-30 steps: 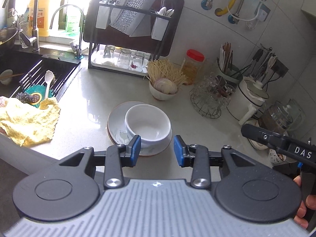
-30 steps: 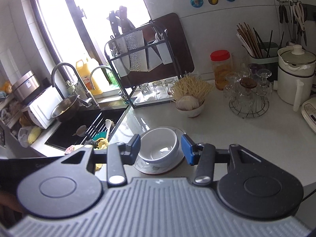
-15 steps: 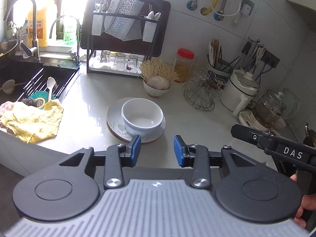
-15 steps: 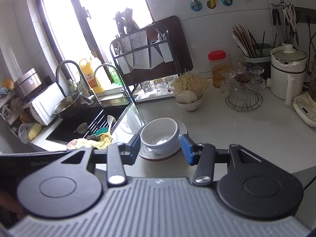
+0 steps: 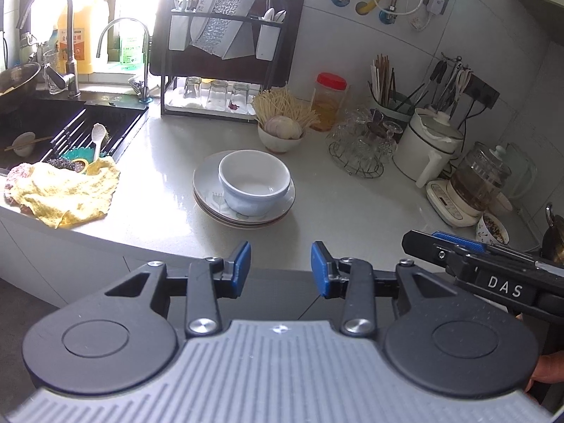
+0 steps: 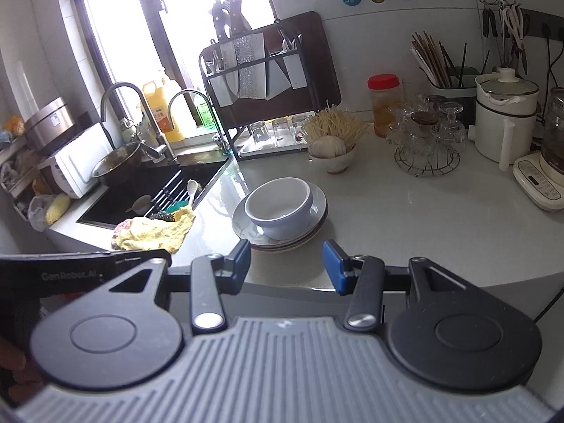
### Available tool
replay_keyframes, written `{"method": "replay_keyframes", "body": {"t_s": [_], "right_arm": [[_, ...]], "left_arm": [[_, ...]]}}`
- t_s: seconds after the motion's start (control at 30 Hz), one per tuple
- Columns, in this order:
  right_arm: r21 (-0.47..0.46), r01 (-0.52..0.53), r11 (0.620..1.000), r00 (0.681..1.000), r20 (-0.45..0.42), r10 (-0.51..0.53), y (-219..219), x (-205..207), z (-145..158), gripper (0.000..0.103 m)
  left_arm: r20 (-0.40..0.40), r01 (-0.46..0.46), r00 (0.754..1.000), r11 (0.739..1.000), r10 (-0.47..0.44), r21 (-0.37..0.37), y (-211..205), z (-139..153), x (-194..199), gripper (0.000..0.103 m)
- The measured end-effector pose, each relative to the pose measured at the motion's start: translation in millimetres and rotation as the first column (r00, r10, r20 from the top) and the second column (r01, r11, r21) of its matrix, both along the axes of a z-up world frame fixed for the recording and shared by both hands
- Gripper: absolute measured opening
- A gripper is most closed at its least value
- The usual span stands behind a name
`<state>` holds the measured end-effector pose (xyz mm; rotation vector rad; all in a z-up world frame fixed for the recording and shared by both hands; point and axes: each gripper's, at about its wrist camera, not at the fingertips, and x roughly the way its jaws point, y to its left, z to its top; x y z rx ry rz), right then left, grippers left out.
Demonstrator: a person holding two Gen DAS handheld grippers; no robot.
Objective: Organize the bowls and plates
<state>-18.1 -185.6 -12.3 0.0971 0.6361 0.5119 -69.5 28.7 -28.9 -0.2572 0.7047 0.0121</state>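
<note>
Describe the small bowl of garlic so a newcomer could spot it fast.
Start at the black knife-and-glass rack against the back wall, right of the sink. Just off its right front corner, on the counter, stands a small white bowl of garlic. Unlike the bigger empty bowl stacked on plates nearer the counter's front edge, it holds a garlic bulb and a fan of pale sticks.
</note>
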Motion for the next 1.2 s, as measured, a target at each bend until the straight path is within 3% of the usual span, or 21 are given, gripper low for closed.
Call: {"method": "replay_keyframes", "body": {"t_s": [0.1, 0.17, 0.3, 0.37, 0.47, 0.57, 0.8, 0.97, 1.2], "right_arm": [[-0.016, -0.002, 1.0, 1.0, 0.022, 0.003, 1, -2, 4, 0.053], [-0.017, 0.003, 1.0, 0.999, 0.033, -0.003, 1, -1, 6, 0.063], [-0.011, 0.018, 1.0, 0.999, 0.033, -0.017, -1, 1, 5, 0.066], [-0.01, 0.022, 1.0, 0.999, 0.033, -0.022, -1, 1, 3, 0.066], [-0.012, 0.034, 0.999, 0.999, 0.023, -0.034, -1, 1, 0, 0.069], [-0.005, 0.049, 0.999, 0.999, 0.017, -0.049, -3, -1, 0, 0.074], [0.002, 0.082, 0.997, 0.996, 0.028, -0.082, -10, -4, 4, 0.075], [0.002, 0.079, 0.997, 0.996, 0.035, -0.079, -10, -9, 4, 0.103], [-0.001, 0.074, 0.997, 0.997, 0.037, -0.074, -8, -12, 5, 0.103]], "left_arm": [[0.012, -0.005, 1.0, 1.0, 0.004, 0.008, 1, 4, -3, 0.053], [0.016, -0.011, 1.0, 1.0, 0.011, 0.027, 2, 6, -3, 0.062], [0.017, -0.022, 1.0, 0.998, 0.021, 0.062, 5, 8, -4, 0.072], [0.014, -0.026, 1.0, 0.997, 0.025, 0.074, 8, 8, -4, 0.083], [-0.003, -0.026, 1.0, 0.996, 0.026, 0.081, 12, 5, -3, 0.088], [-0.019, -0.004, 1.0, 0.997, 0.005, 0.075, 12, 4, -1, 0.091], [0.0, 0.005, 1.0, 0.993, -0.005, 0.12, 7, 10, -1, 0.095], [0.014, -0.012, 1.0, 0.994, 0.01, 0.112, 7, 11, -6, 0.098], [-0.004, -0.02, 1.0, 0.994, 0.021, 0.107, 6, 7, -7, 0.098]]}}
